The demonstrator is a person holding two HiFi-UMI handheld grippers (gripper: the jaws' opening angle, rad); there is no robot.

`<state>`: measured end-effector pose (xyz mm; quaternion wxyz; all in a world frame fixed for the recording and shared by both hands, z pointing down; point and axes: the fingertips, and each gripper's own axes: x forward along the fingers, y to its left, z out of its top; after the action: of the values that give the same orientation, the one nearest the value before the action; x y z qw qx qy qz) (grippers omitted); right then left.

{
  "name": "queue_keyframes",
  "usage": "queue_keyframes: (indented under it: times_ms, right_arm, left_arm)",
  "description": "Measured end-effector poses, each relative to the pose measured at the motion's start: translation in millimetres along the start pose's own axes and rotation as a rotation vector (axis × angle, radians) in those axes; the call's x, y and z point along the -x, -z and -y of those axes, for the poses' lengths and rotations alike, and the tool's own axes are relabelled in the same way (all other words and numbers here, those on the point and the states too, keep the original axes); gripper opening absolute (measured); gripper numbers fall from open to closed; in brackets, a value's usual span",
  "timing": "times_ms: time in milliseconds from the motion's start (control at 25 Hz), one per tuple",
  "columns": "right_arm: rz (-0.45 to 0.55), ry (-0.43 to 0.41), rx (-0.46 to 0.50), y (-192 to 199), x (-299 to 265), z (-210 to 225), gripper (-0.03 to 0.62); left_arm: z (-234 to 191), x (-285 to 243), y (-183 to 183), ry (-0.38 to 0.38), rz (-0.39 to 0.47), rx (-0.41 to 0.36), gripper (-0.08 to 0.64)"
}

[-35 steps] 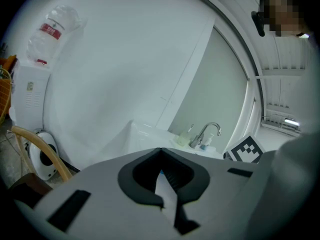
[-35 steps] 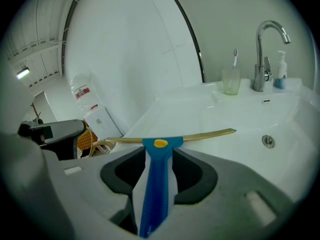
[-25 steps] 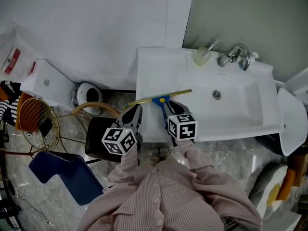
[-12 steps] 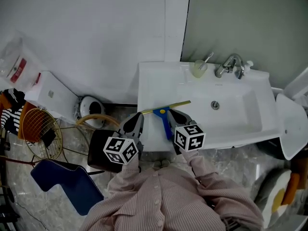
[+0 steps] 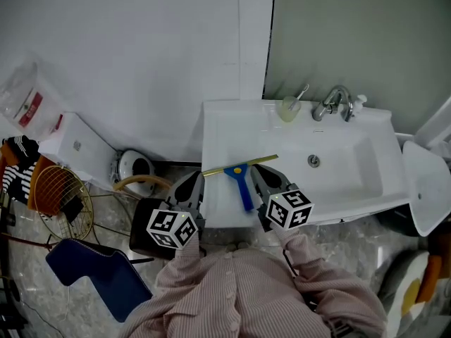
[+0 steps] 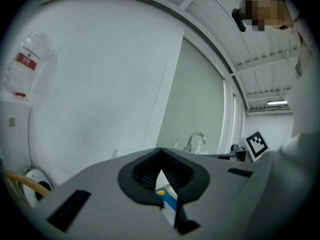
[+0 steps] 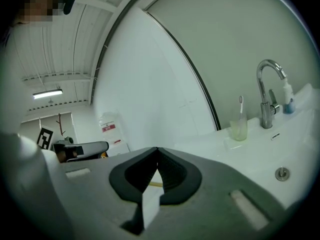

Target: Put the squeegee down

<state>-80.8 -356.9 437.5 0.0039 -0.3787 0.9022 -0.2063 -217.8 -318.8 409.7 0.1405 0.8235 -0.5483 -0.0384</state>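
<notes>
The squeegee (image 5: 241, 177), with a blue handle and a thin yellowish blade, lies flat on the left ledge of the white sink (image 5: 218, 129). My right gripper (image 5: 256, 169) hovers just right of the handle, shut and holding nothing. My left gripper (image 5: 195, 178) is just left of the blade's end, also shut and empty. In the left gripper view, the closed jaws (image 6: 161, 150) leave a small gap that shows a bit of the blue handle (image 6: 168, 199). In the right gripper view, the shut jaws (image 7: 157, 149) show a sliver of the yellow blade (image 7: 155, 184) behind them.
A chrome faucet (image 5: 332, 103), a cup with a toothbrush (image 5: 289, 106) and the basin drain (image 5: 313, 161) are to the right. On the floor at left are a white toilet tank (image 5: 77, 146), a wire basket (image 5: 60, 192), a black stool (image 5: 146, 225) and a blue seat (image 5: 95, 266).
My right gripper let go of the squeegee handle, shut and pulled back towards me. Both grippers rose. The squeegee stayed on the sink ledge.
</notes>
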Motion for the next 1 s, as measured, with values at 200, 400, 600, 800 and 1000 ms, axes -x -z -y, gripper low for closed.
queue_keyframes:
  times_ms: [200, 400, 600, 800, 1000]
  right_arm:
    - [0.024, -0.007, -0.014, -6.6, 5.9, 2.3, 0.006]
    - [0.033, -0.012, -0.027, -10.6, 10.8, 6.9, 0.005]
    - [0.042, -0.003, -0.026, -16.0, 15.5, 12.8, 0.005]
    - [0.047, 0.010, -0.026, -17.5, 17.9, 21.8, 0.005]
    - [0.043, 0.021, -0.030, -16.6, 20.4, 31.7, 0.005]
  left_arm:
    - [-3.3, 4.3, -6.9, -0.018, 0.017, -0.010, -0.002]
    - [-3.9, 4.7, -14.2, -0.035, 0.032, -0.030, -0.002]
    - [-7.6, 6.7, -19.4, -0.057, 0.038, -0.044, -0.002]
    - [-10.3, 4.2, -19.1, -0.071, 0.037, -0.049, -0.002]
    - [-11.7, 1.4, -18.6, -0.090, 0.025, -0.074, -0.002]
